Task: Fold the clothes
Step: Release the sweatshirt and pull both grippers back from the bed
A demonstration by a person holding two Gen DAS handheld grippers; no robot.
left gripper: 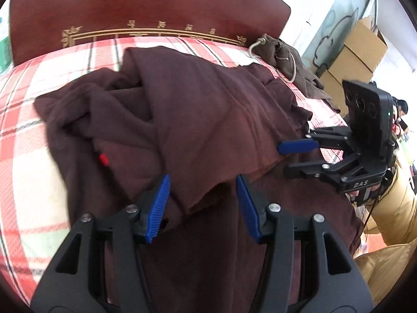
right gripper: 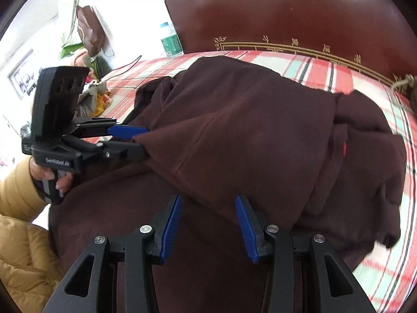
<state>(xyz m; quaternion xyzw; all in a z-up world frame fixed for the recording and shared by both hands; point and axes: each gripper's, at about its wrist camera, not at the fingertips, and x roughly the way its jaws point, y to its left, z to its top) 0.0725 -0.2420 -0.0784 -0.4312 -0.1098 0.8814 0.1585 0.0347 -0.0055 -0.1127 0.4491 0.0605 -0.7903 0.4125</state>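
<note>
A dark maroon sweatshirt (left gripper: pixel 198 120) lies bunched on the plaid bed sheet (left gripper: pixel 31 156), its upper layer folded over the lower one. A small red tag (left gripper: pixel 103 159) shows on its left side. My left gripper (left gripper: pixel 203 204) is open, and the folded edge hangs between its blue pads (left gripper: pixel 159 203). My right gripper (left gripper: pixel 292 157) stands at the garment's right edge. In the right wrist view the sweatshirt (right gripper: pixel 260 135) fills the middle. The right gripper (right gripper: pixel 208 229) is open with the fold's edge just reaching between its fingers. The left gripper (right gripper: pixel 135 142) flanks a cloth corner.
A dark red headboard (left gripper: pixel 146 7) with gold trim closes off the far side. An olive garment with a cord (left gripper: pixel 284 57) lies at the bed's far right, with cardboard boxes (left gripper: pixel 359 49) beyond. A bottle (right gripper: pixel 170 41), a paper bag (right gripper: pixel 90 30) and clutter (right gripper: pixel 96 96) sit at the left. Yellow padded sleeves (right gripper: pixel 20 187) hold the grippers.
</note>
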